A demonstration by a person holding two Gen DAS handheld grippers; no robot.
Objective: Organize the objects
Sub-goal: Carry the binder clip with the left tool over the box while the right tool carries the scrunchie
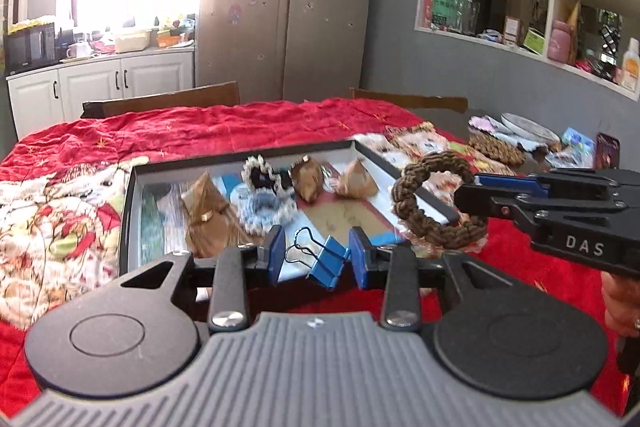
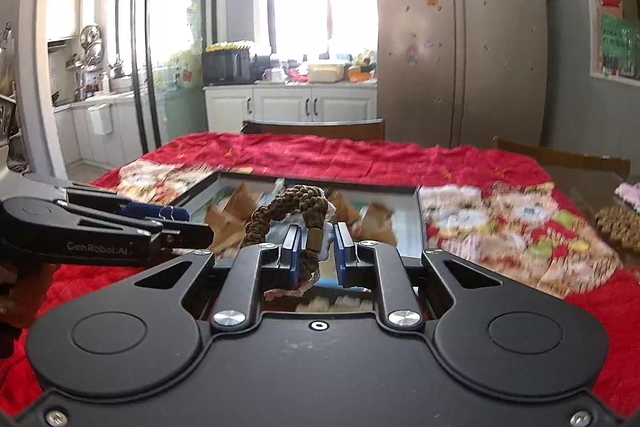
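Table point(image 1: 240, 131) w/ red cloth; shallow tray point(image 1: 128, 219) at 12 o'clock. Right tongs point(image 2: 316, 247) clenched on brown braided ring point(image 2: 304, 203), hanging at tray's 3 o'clock edge: soft, light, floppy; grip the cord. Left tongs point(image 1: 318, 253) grasp blue binder clip point(image 1: 330, 261): stiff, slick; hold its body.

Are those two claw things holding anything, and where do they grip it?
Left gripper clamps the blue binder clip by its body. Right gripper pinches the brown braided ring at its band.

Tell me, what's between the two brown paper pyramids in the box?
In the left wrist view, a blue-and-white frilly scrunchie sits between the two pyramids in the box.
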